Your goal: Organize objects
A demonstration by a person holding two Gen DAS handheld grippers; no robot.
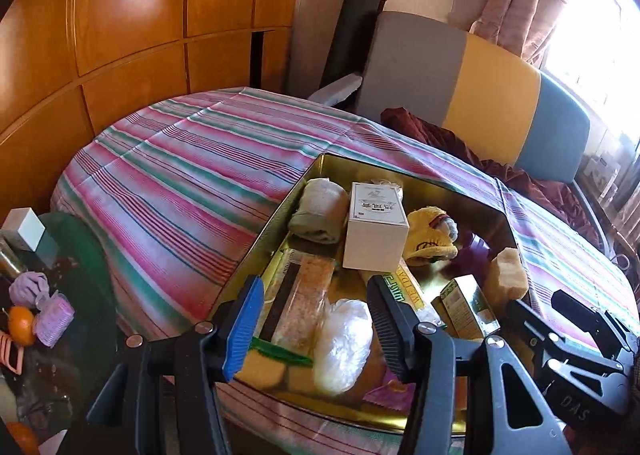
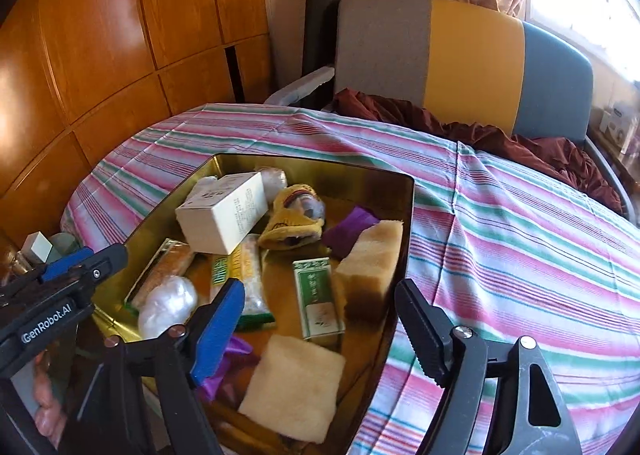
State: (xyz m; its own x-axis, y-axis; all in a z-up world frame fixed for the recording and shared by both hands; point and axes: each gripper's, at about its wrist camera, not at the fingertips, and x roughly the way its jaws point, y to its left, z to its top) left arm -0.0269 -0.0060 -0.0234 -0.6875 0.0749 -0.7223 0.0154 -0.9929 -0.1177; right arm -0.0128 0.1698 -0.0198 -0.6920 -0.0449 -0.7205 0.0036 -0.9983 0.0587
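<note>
- The gold tin (image 2: 404, 191) sits on the striped cloth (image 2: 520, 239), already crowded: white box (image 2: 224, 211), green packet (image 2: 318, 297), sponge block (image 2: 370, 259), pale pad (image 2: 294, 387), clear bag (image 1: 344, 339).
- Left gripper (image 1: 316, 315) hangs released over the tin's near end — nothing between its jaws.
- Right gripper (image 2: 320, 319) is likewise spread and empty, above the green packet.
- Judgement: pick one loose item (the packet looks easiest), descend straight, and close across its narrow sides without nudging neighbours.
</note>
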